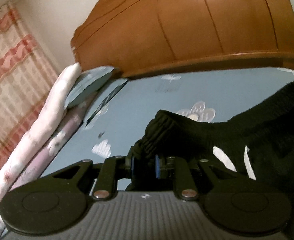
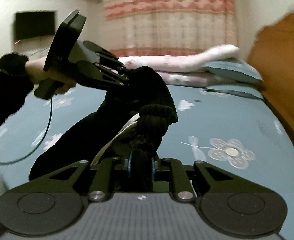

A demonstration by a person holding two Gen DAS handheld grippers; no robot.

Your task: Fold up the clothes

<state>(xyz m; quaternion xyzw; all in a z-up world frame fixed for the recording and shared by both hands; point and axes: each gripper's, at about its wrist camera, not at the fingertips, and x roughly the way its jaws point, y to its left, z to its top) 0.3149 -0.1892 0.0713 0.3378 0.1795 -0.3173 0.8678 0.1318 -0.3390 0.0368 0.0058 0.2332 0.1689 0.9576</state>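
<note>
Item: black knit garment, white markings, lifted above my blue floral bedsheet. My left gripper pinches its gathered edge; my right gripper pinches a ribbed fold.

A blue flowered bed sheet covers the bed; a glossy brown wooden headboard, a blue pillow and a pink-white folded quilt line its edges.

Black knit garment — white markings, bunched, lifted above bed
</note>
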